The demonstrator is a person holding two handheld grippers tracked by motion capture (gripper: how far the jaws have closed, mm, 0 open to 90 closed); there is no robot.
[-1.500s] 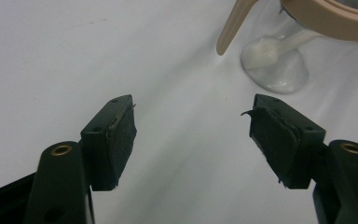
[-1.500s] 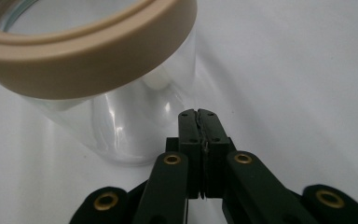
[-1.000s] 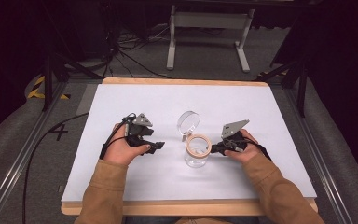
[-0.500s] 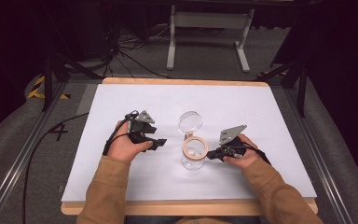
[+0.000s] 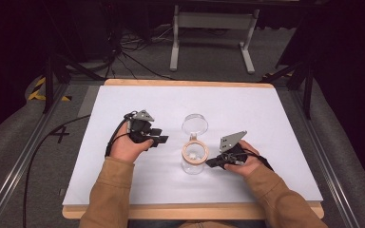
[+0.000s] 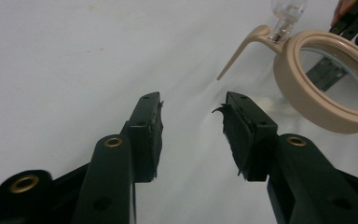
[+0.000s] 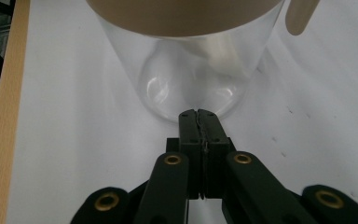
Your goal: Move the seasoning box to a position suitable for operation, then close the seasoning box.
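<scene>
A clear glass jar (image 5: 192, 161) with a beige collar (image 5: 193, 151) stands in the middle of the white table, its clear hinged lid (image 5: 195, 124) swung open behind it. Something small and pale lies inside. My left gripper (image 5: 162, 139) is open and empty, a short way left of the jar. In the left gripper view its jaws (image 6: 193, 102) frame bare table, with the collar (image 6: 324, 112) at upper right. My right gripper (image 5: 211, 163) is shut with nothing in it. In the right gripper view its tips (image 7: 199, 114) meet the foot of the jar (image 7: 191, 70).
The white table top (image 5: 123, 190) has a wooden edge (image 5: 190, 210) along the near side, seen too in the right gripper view as a wooden edge (image 7: 0, 116) at left. A metal stand (image 5: 211, 21) and cables sit on the floor beyond the table.
My right gripper has dropped lower and nearer, to the jar's base. The jar has shifted slightly left and nearer. The left gripper has edged a little farther back.
</scene>
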